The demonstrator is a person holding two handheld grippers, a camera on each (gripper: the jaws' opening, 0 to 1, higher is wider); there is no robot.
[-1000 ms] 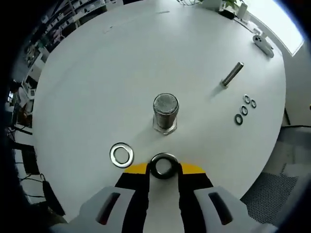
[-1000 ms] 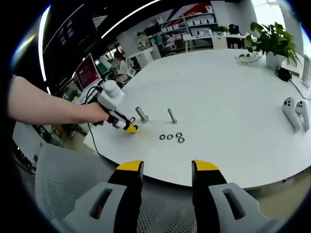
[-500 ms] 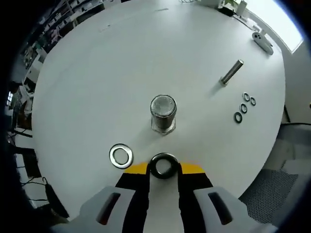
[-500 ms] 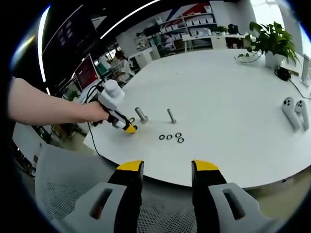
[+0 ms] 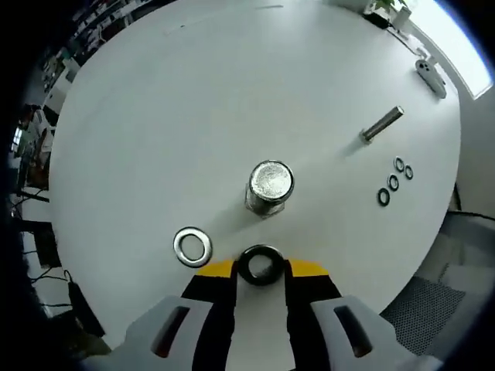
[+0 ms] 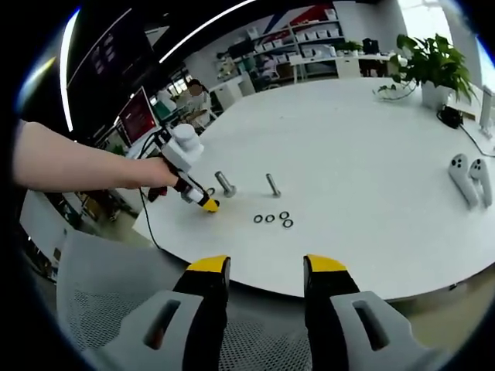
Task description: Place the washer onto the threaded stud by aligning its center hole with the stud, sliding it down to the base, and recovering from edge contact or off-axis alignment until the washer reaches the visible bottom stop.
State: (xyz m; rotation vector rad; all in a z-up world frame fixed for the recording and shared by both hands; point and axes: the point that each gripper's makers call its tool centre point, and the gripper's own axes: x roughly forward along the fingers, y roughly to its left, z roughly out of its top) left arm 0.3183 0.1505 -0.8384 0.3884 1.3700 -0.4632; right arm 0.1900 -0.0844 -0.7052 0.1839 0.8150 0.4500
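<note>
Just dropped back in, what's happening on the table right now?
The left gripper is shut on a dark washer, held short of the upright threaded stud on the white table; nothing is on the stud yet. A silver washer lies flat beside the jaws. A loose bolt and three small rings lie further off. The right gripper hangs open off the table edge.
</note>
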